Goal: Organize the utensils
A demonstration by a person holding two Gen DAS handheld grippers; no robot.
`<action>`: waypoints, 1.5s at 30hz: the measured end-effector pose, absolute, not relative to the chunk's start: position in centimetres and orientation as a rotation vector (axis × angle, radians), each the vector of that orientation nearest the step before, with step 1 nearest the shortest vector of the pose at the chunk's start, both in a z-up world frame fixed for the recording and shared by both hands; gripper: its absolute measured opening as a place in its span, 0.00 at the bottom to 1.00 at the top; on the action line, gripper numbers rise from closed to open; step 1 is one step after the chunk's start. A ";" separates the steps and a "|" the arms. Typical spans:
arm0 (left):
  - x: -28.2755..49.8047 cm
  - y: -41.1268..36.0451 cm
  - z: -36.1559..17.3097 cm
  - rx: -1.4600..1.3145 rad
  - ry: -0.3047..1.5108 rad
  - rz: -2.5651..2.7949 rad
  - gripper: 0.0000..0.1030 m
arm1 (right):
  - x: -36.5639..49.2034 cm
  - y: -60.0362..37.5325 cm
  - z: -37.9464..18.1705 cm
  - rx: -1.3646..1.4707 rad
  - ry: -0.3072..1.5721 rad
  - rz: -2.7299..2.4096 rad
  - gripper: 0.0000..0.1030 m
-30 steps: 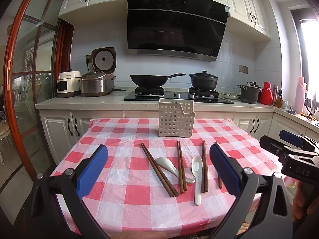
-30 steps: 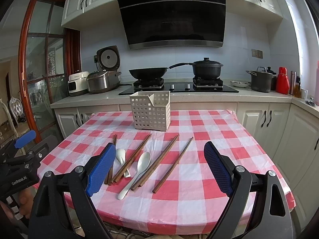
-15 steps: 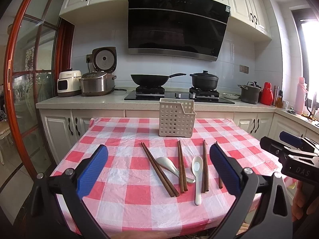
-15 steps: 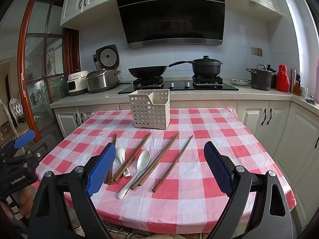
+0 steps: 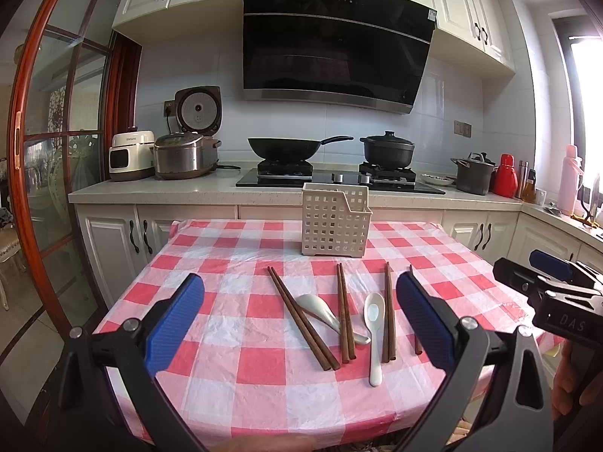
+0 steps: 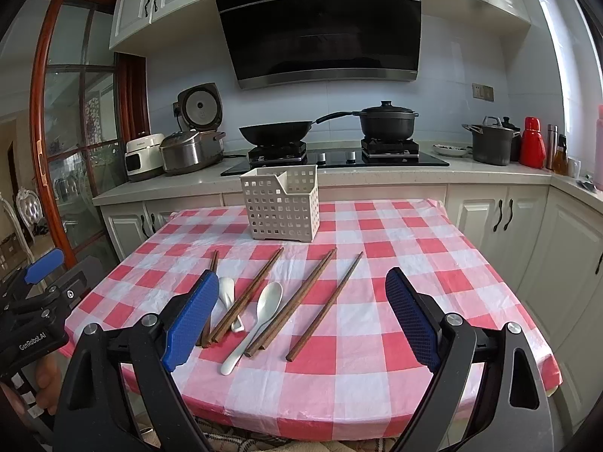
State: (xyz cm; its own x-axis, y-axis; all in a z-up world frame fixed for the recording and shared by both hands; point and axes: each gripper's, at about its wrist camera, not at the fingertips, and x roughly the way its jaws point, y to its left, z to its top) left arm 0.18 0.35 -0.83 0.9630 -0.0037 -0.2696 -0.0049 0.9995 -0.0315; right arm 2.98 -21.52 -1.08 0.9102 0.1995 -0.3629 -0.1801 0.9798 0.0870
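Nothing had been picked up: the left gripper (image 5: 299, 318) and the right gripper (image 6: 303, 318) both hovered short of the near edge of the desk (image 6: 407, 290), fingers spread wide and holding nothing. On the checked cloth, toward the near edge, lay the chopsticks (image 5: 303, 318) in several loose pairs plus one single stick (image 6: 325, 306) nearest the right edge, with two white spoons among them: one spoon (image 5: 375, 333) lay straight, the other spoon (image 5: 328, 312) lay partly under a pair. The white perforated holder (image 5: 333, 222) stood upright and apparently empty near the far edge. I judged this the opening step, choosing a first utensil. The next move called for lowering one gripper over a thin, flat-lying stick or spoon handle and closing precisely against the cloth.
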 end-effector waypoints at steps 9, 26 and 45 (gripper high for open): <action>0.2 0.5 -1.2 -0.033 0.277 0.001 0.96 | 3.2 -21.8 -1.1 0.065 0.388 0.187 0.82; 0.3 0.6 -1.5 -0.034 0.282 0.004 0.96 | 3.5 -21.9 -1.4 0.065 0.402 0.182 0.82; 0.3 0.5 -2.3 -0.022 0.313 0.000 0.96 | 4.4 -22.4 -2.1 0.071 0.417 0.148 0.82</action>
State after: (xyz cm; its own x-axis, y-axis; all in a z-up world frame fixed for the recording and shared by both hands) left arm 0.35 0.53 -2.25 0.9515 -0.0037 -0.3076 -0.0032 0.9998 -0.0219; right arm 4.37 -22.41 -2.06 0.9039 0.1572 -0.3978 -0.1281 0.9868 0.0988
